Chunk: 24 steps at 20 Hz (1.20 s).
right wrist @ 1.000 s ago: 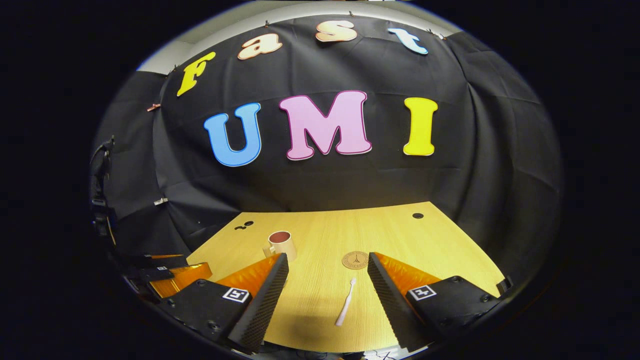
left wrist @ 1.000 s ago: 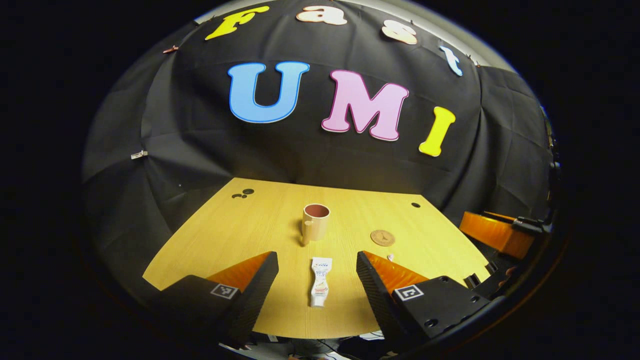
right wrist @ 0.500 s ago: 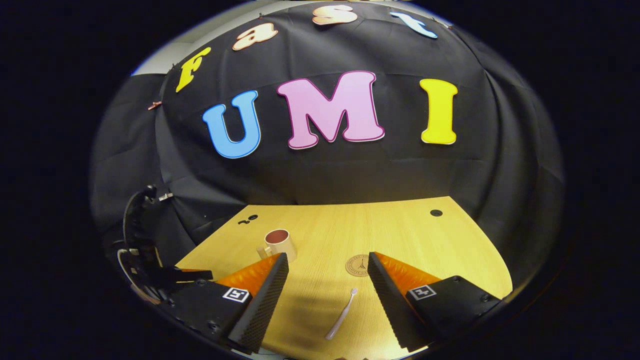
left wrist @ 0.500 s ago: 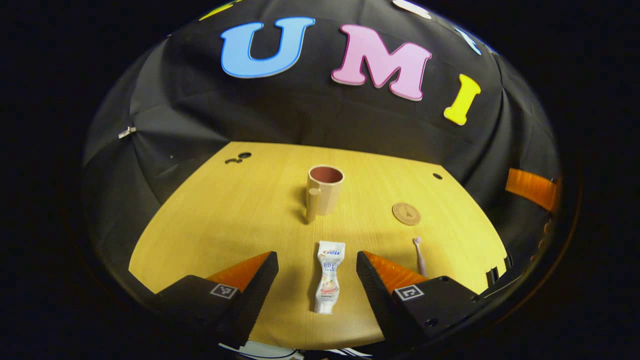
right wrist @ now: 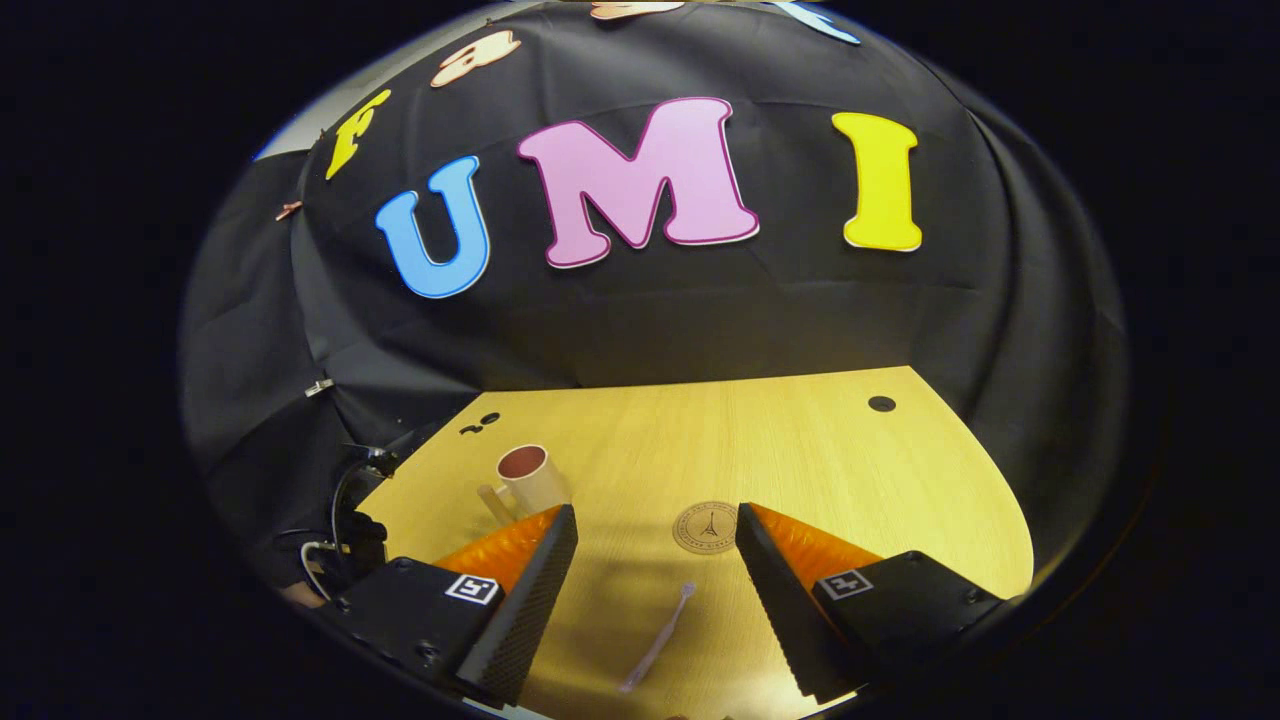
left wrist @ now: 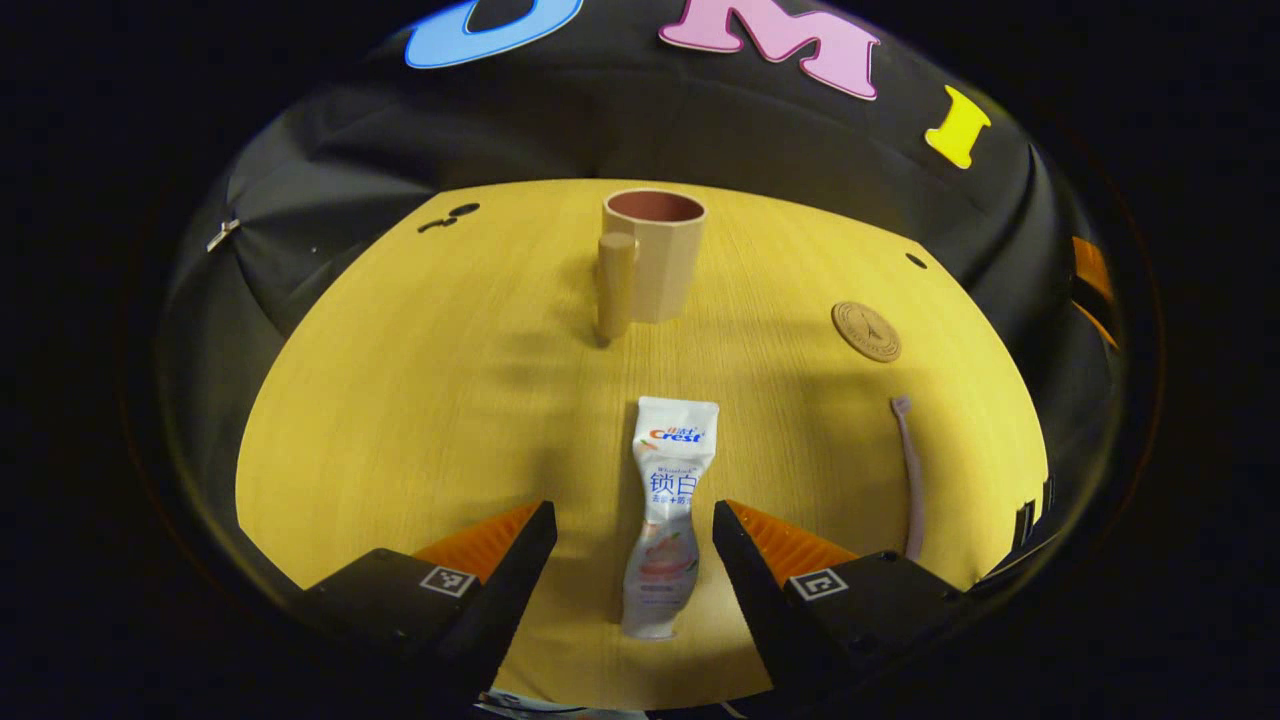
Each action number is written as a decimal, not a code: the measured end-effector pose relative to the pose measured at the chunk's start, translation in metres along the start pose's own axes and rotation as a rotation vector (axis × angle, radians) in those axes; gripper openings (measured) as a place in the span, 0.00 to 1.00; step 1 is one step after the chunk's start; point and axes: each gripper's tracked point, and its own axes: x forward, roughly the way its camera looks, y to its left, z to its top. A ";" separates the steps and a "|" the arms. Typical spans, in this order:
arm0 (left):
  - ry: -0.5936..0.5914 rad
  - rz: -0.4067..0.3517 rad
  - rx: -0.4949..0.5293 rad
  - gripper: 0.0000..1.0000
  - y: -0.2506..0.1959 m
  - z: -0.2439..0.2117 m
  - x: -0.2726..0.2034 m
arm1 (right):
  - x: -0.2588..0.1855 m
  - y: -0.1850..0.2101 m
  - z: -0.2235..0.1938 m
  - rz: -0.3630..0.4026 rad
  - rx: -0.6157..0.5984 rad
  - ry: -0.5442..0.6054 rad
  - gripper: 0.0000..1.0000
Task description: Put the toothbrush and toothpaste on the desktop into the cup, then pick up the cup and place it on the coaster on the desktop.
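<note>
A white toothpaste tube (left wrist: 666, 510) lies lengthwise on the wooden desk (left wrist: 420, 400), its lower end between the fingers of my open left gripper (left wrist: 634, 522), untouched. Beyond it stands the beige cup (left wrist: 651, 252), handle toward me. The round coaster (left wrist: 866, 331) lies to the right, and a pale pink toothbrush (left wrist: 908, 470) lies nearer along the right edge. In the right gripper view the toothbrush (right wrist: 658, 648) lies between the fingers of my open right gripper (right wrist: 655, 525), with the coaster (right wrist: 706, 527) ahead and the cup (right wrist: 530, 479) to the left.
Small dark holes mark the desk at the far left (left wrist: 452, 215) and far right (left wrist: 915, 260). The other gripper's orange finger (left wrist: 1088, 268) shows at the right rim of the left gripper view. A dark device with cables (right wrist: 345, 535) sits at the desk's left edge.
The left gripper has dropped and moved forward, so the toothpaste now lies between its fingers and the cup looms larger. The right gripper has edged forward over the toothbrush. Both stay open.
</note>
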 end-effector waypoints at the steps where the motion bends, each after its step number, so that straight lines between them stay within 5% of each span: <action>1: 0.015 0.005 0.008 0.98 -0.001 -0.003 0.004 | 0.002 -0.003 -0.003 -0.007 0.006 0.011 0.98; 5: 0.077 0.024 0.039 0.97 -0.006 -0.009 0.020 | 0.007 -0.016 -0.017 -0.039 0.032 0.053 0.98; 9: 0.082 0.033 0.067 0.83 -0.013 -0.003 0.027 | 0.009 -0.022 -0.027 -0.054 0.066 0.086 0.98; 11: 0.099 0.028 0.069 0.73 -0.019 -0.003 0.028 | 0.011 -0.025 -0.035 -0.061 0.079 0.113 0.99; 14: 0.116 0.034 0.078 0.40 -0.024 -0.003 0.029 | 0.015 -0.028 -0.047 -0.064 0.109 0.155 0.99; 15: 0.118 0.035 0.077 0.36 -0.024 -0.004 0.028 | 0.017 -0.027 -0.050 -0.061 0.116 0.168 0.98; 17: 0.129 0.027 0.058 0.38 -0.024 -0.006 0.028 | 0.019 -0.027 -0.060 -0.054 0.126 0.200 0.99; 20: 0.130 0.001 0.021 0.26 -0.027 -0.009 0.029 | 0.020 -0.016 -0.083 -0.050 0.124 0.257 0.98; 24: 0.108 -0.052 0.031 0.22 -0.026 -0.008 0.033 | 0.019 -0.017 -0.114 -0.120 0.097 0.325 0.99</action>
